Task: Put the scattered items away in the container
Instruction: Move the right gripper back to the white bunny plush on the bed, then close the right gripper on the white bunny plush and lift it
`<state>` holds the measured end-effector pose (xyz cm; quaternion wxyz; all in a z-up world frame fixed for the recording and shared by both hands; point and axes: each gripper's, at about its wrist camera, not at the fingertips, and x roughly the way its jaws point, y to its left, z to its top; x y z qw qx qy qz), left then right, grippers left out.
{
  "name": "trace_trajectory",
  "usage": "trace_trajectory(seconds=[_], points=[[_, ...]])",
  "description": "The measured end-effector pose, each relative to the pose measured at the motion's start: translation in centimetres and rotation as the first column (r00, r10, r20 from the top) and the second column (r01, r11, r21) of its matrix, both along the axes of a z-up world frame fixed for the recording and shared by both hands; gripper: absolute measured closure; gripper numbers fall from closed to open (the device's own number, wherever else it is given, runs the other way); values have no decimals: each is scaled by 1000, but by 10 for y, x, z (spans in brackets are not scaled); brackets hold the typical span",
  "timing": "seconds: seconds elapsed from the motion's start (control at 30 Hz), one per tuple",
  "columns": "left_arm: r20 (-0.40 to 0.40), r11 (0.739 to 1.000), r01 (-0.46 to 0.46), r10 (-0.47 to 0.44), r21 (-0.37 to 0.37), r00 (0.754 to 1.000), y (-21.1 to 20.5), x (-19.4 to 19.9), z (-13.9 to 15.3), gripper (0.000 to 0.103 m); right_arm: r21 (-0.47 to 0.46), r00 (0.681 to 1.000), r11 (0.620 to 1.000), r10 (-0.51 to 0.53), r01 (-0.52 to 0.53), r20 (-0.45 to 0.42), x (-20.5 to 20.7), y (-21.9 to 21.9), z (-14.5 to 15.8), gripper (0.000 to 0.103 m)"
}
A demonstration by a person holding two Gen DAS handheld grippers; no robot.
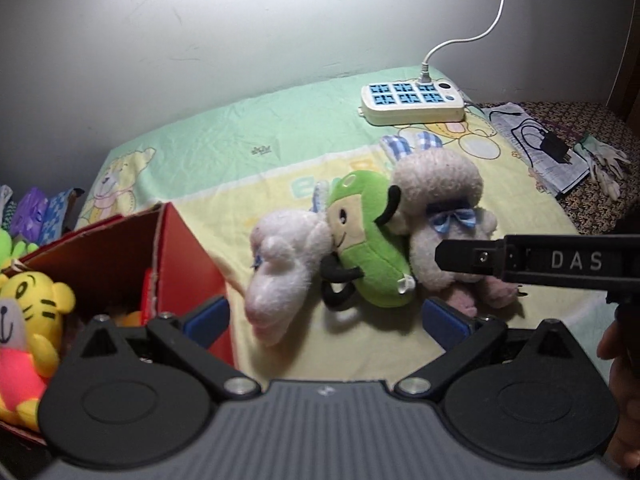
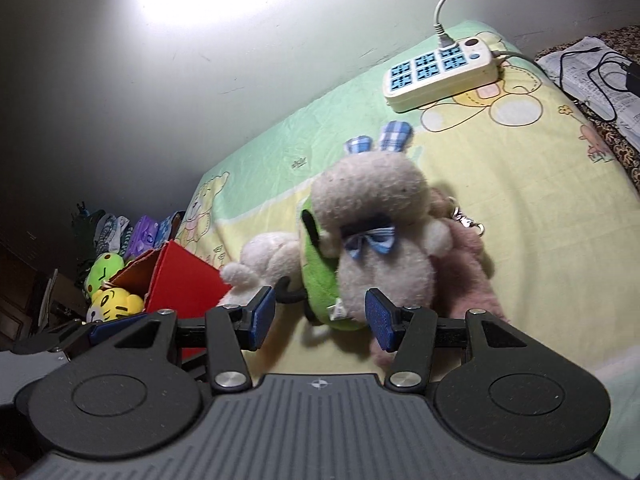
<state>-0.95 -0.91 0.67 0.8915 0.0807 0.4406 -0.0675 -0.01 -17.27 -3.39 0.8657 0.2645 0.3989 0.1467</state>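
We hold both tools over the bed (image 1: pixel 240 152), aimed at a heap of soft toys that lies just to the right of the red box (image 1: pixel 188 264). The box already holds a yellow tiger (image 1: pixel 36 300), so the heap is what remains to tidy. In that heap the green toy (image 1: pixel 368 240) sits in the middle, a white toy (image 1: pixel 280 264) presses against the side of it nearer the box, and a grey rabbit (image 2: pixel 376 248) with a blue bow leans on its far side, over something pink.

Our right tool (image 2: pixel 320 316) is open, with the green toy's lower end and the rabbit's foot showing between the blue pads, nothing gripped. Our left tool (image 1: pixel 332 320) is open wide too, and empty (its left pad hangs just beside the box wall).

To do this step well, we judge it best to single out one toy. The rabbit is on top of the heap, so the right tool should come down around its body, not the foot, and close firmly, since plush squashes. We should watch the metal clip (image 2: pixel 466 218) beside the rabbit, on the side away from the box, as it may drag a neighbour along
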Motion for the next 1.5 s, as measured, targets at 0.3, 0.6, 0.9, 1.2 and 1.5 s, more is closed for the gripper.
trace_trajectory(seconds=[0.3, 0.6, 0.9, 1.2, 1.5], points=[[-50, 985, 73, -82, -155, 995, -31, 29, -25, 1, -33, 999, 999, -41, 41, 8, 16, -38, -6, 49], [-103, 957, 72, -104, -281, 989, -39, 57, -52, 1, 0, 1000, 1000, 20, -20, 22, 41, -43, -18, 48], [-71, 961, 85, -107, -263, 992, -51, 65, -62, 1, 38, 997, 996, 79, -79, -6, 57, -42, -27, 46], [11, 932, 203, -210, -301, 978, -65, 60, -55, 0, 11, 989, 989, 149, -149, 3, 57, -39, -24, 51], [-47, 908, 165, -198, -386, 979, -50, 76, -70, 1, 141, 989, 981, 141, -134, -42, 71, -44, -38, 46]])
